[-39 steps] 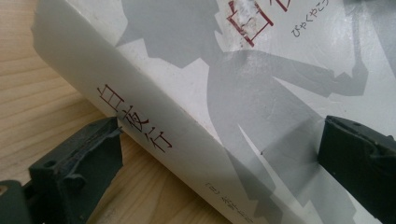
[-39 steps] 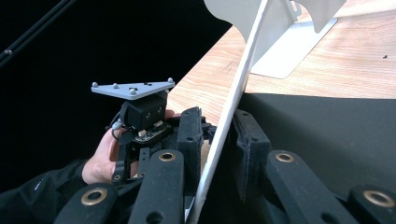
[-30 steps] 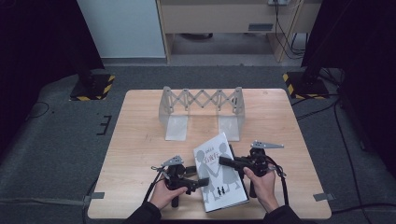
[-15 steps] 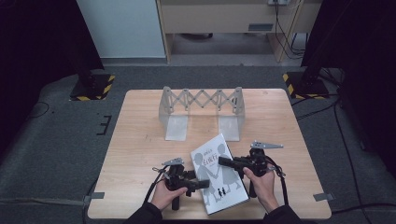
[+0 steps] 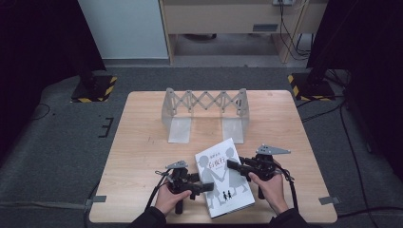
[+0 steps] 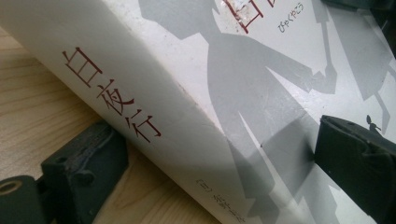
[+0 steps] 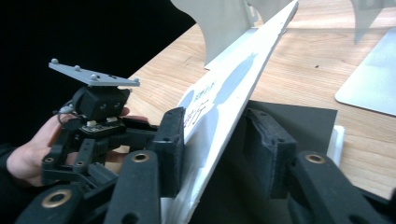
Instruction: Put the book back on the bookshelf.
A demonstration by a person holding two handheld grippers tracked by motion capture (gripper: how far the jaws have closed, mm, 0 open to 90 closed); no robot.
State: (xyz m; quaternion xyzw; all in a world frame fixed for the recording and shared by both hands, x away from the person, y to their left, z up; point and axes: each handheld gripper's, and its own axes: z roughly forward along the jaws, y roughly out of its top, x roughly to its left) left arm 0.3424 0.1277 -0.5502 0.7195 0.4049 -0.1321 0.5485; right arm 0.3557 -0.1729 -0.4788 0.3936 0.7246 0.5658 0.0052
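A white book lies at the near edge of the wooden tabletop, its front cover lifted. The left gripper has its jaws astride the spine edge, one beneath on the wood, one above the cover; whether they press I cannot tell. The right gripper straddles the raised cover, its jaws having just been opening, pads clear of it. Farther back stands a grey folding rack, its slots holding nothing
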